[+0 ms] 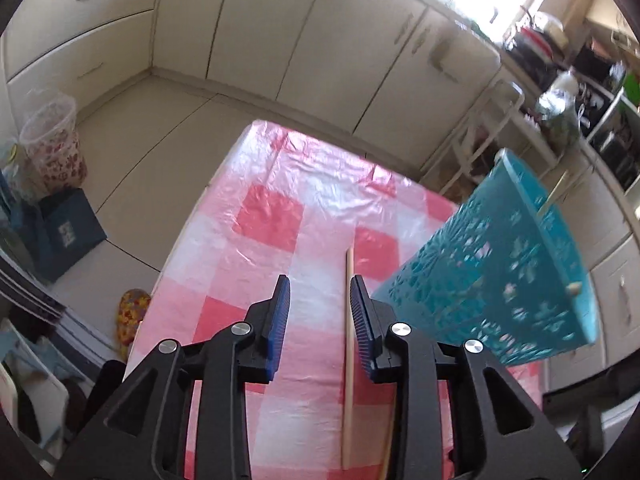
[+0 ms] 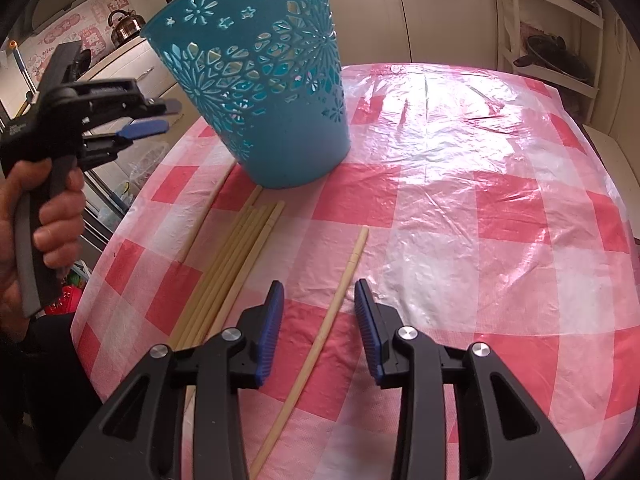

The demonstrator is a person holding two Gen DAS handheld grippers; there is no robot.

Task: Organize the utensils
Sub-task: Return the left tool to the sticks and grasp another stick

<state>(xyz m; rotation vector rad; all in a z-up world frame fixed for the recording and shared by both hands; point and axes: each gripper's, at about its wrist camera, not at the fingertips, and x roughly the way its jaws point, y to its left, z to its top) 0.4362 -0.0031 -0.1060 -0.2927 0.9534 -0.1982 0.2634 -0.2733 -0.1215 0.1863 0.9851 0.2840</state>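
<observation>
A teal cut-out basket (image 2: 272,92) stands on the pink checked table (image 2: 480,200). In the left wrist view the basket (image 1: 500,272) is at the right, with a stick end (image 1: 556,196) showing inside. Several wooden chopsticks (image 2: 240,256) lie bundled in front of it, and a lone one (image 2: 204,220) lies to their left. My right gripper (image 2: 319,285) is open over a single chopstick (image 2: 352,260) that lies on the cloth. My left gripper (image 2: 170,116), held by a hand, hovers open left of the basket. In its own view the left gripper (image 1: 320,280) is open above a chopstick (image 1: 348,340).
The table's left edge (image 1: 192,240) drops to a tiled floor with a flowered bin (image 1: 52,148), a blue bag (image 1: 68,236) and a slipper (image 1: 130,316). Cream cabinets (image 1: 280,40) line the walls. A kettle (image 2: 126,26) and a white rack (image 2: 552,40) stand beyond the table.
</observation>
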